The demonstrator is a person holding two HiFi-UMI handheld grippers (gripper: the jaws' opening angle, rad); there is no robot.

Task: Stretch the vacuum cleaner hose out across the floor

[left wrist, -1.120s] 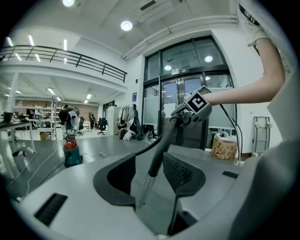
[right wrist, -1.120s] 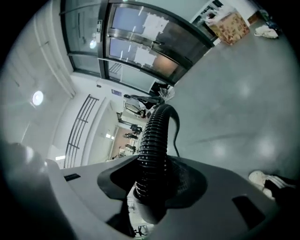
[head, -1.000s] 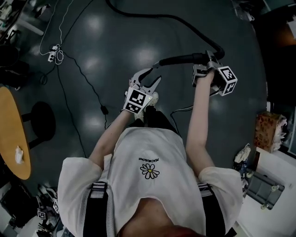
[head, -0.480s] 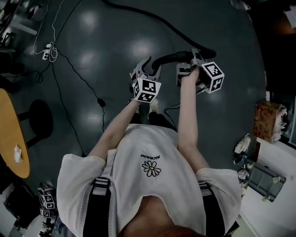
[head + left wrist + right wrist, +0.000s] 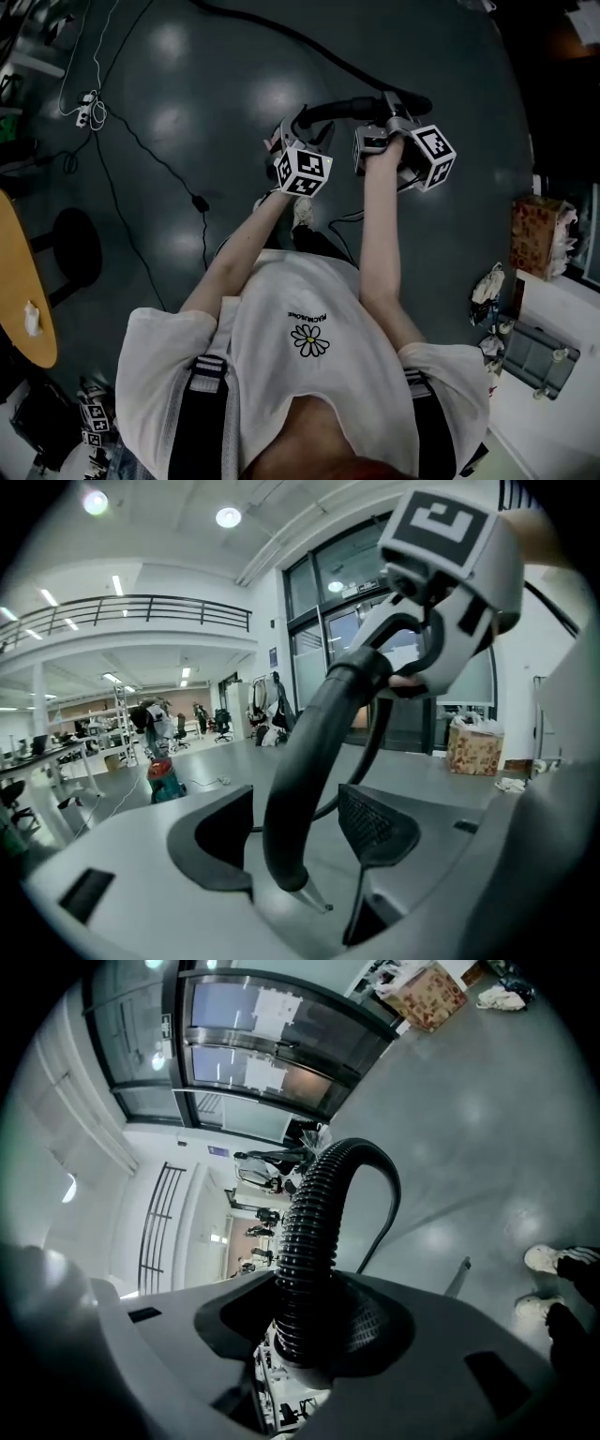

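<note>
Now my left hand-held gripper (image 5: 300, 829) has just opened, the vacuum cleaner hose (image 5: 314, 742) loose between its jaws; my right hand-held gripper (image 5: 317, 1321) alone clamps it, so stretching likely waits on a regrasp.

Black, ribbed hose (image 5: 347, 111) there, over a dark grey glossy floor (image 5: 450, 244). The left gripper (image 5: 304, 127) and right gripper (image 5: 396, 107) were pale grey with black pads, their cubes white with black square markers. White shirt (image 5: 309, 394), a yellow-centred daisy printed on it. Orange-tan table (image 5: 23, 300), reddish patterned box (image 5: 534, 236).
</note>
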